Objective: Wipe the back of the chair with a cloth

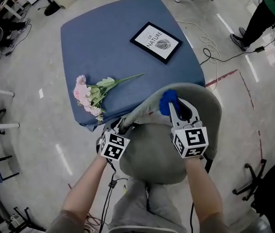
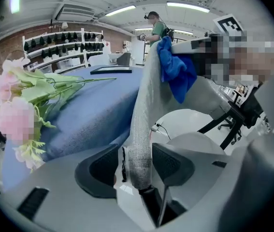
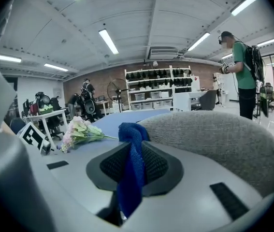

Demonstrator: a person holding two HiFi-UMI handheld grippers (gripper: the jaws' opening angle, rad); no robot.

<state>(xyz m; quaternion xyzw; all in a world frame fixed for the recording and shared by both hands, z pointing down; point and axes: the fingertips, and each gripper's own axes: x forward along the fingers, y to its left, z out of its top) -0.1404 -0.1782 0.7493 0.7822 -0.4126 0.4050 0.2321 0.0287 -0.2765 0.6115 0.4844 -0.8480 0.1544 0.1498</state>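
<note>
Wiping step in hand. Right gripper [image 3: 133,170] jaws clamped on blue cloth [image 1: 168,102], cloth touching top rim of chair back [image 1: 202,101]. Left gripper [image 2: 137,167] jaws pinch chair back's left edge, steadying. Next move, judged: drag cloth along rim, pressure kept.

surface: blue-covered table [image 1: 113,38] | on it: pink flower bunch [image 1: 91,97] near front edge; framed print [image 1: 155,41] toward far side

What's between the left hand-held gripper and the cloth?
Only the grey fabric chair back's edge, from the left hand-held gripper up to the blue cloth; left gripper view.
</note>
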